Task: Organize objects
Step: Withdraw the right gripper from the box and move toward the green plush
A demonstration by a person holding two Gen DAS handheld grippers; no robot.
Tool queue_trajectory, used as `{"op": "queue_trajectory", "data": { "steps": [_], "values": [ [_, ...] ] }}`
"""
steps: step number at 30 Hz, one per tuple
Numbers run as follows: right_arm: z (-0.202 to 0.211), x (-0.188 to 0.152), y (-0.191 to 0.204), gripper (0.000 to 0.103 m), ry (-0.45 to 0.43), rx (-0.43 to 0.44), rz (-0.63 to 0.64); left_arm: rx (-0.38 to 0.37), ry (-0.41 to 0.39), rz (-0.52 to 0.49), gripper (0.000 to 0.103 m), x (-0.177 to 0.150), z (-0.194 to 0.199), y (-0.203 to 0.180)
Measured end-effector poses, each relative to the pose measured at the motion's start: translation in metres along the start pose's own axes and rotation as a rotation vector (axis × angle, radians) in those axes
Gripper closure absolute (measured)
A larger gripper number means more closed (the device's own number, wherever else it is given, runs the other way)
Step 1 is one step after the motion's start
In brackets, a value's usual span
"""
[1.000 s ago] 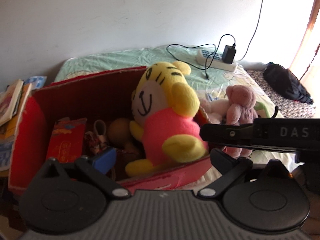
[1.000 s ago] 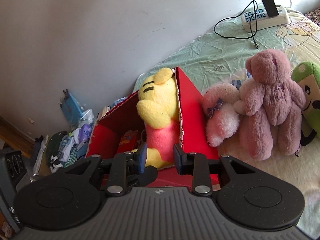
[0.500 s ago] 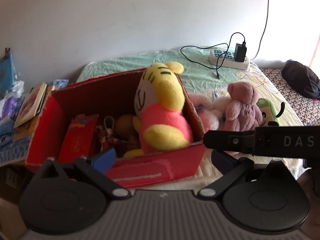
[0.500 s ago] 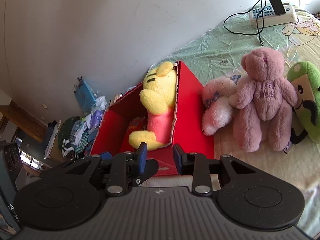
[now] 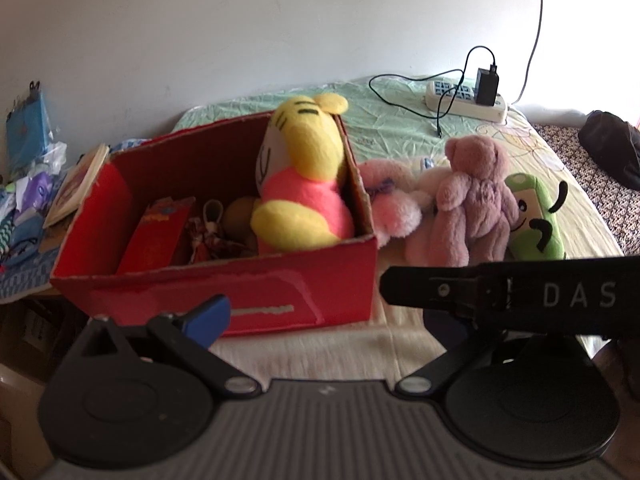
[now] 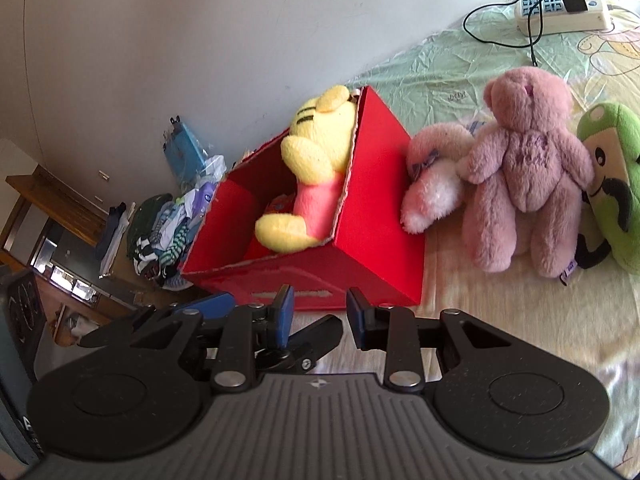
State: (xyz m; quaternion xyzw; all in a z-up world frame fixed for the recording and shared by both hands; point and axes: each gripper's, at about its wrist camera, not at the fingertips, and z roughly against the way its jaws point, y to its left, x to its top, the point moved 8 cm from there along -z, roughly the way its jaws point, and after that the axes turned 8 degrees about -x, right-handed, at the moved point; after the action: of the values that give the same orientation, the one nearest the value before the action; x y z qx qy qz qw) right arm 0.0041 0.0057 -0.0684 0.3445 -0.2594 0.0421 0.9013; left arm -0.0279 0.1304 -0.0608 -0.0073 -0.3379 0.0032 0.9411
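Note:
A red cardboard box (image 5: 224, 280) (image 6: 376, 216) stands on the bed. A yellow plush tiger in a pink shirt (image 5: 304, 184) (image 6: 316, 148) sits upright inside it, against its right wall. To the right of the box, on the bed, lie a pale pink plush (image 5: 394, 204) (image 6: 432, 184), a mauve teddy bear (image 5: 472, 200) (image 6: 524, 168) and a green plush (image 5: 532, 216) (image 6: 612, 184). My left gripper (image 5: 326, 320) hangs wide open and empty in front of the box. My right gripper (image 6: 318, 316) is narrowly open, nothing between its pads, its black body crossing the left wrist view.
The box also holds a red packet (image 5: 160, 232) and small items. A power strip with a charger (image 5: 464, 98) (image 6: 564, 12) lies at the back of the bed, a black bag (image 5: 612, 152) at the far right. Books (image 5: 76, 184) and piled clothes (image 6: 168, 224) sit left of the box.
Both grippers have drawn back from the box, so it looks smaller and farther. The left view has swung right, showing the plush toys on the bed. The tiger stays in the box.

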Motion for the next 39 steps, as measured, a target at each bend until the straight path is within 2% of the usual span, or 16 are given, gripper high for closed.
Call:
{"op": "queue_trajectory", "data": {
  "steps": [18,31,35,39],
  "values": [
    [0.001,-0.017,-0.034,0.069,0.034,-0.078,-0.116,-0.044,0.095,-0.061,0.001,-0.016,-0.029,-0.02],
    [-0.008,-0.03,-0.059,0.067,0.085,-0.143,-0.192,-0.087,0.188,-0.056,0.001,-0.034,-0.056,-0.022],
    [-0.007,-0.036,-0.071,0.067,0.095,-0.164,-0.216,-0.113,0.222,-0.062,0.001,-0.042,-0.065,-0.027],
    [-0.005,-0.041,-0.083,0.067,0.102,-0.179,-0.242,-0.171,0.253,-0.075,0.001,-0.049,-0.071,-0.041]
  ]
}}
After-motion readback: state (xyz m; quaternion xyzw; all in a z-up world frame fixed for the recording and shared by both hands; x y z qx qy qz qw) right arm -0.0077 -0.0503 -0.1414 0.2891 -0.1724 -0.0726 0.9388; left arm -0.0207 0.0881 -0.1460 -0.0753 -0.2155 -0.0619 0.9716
